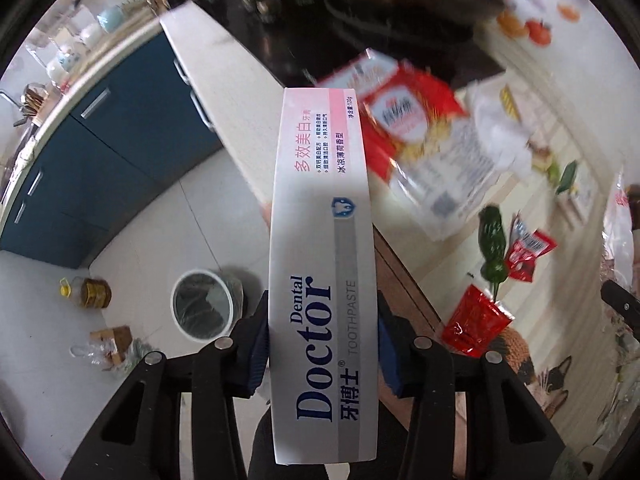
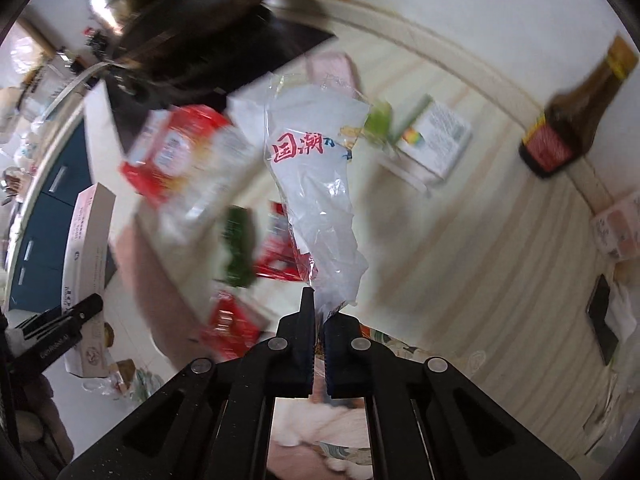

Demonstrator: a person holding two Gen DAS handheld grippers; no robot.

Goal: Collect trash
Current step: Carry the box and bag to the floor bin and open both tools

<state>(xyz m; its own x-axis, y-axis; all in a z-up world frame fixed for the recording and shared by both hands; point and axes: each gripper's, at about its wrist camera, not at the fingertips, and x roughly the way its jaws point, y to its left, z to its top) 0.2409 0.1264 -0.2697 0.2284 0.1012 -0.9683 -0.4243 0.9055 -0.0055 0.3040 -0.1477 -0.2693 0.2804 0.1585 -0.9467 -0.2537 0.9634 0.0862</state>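
Pinching the toothpaste box [image 1: 322, 264] lengthwise, your left gripper [image 1: 320, 344] holds it above the floor, near the white trash bin [image 1: 203, 305]. Your right gripper [image 2: 318, 332] clamps a clear plastic bag [image 2: 320, 184] over the cluttered counter [image 2: 480, 240].

Bright, even daylight fills both fisheye views, which bend hard toward black corners. The toothpaste box [image 1: 322, 264] is sharp; the red packets [image 1: 404, 120] just right of it smear with motion blur. Soft glare glints on the plastic bag [image 2: 316, 184].
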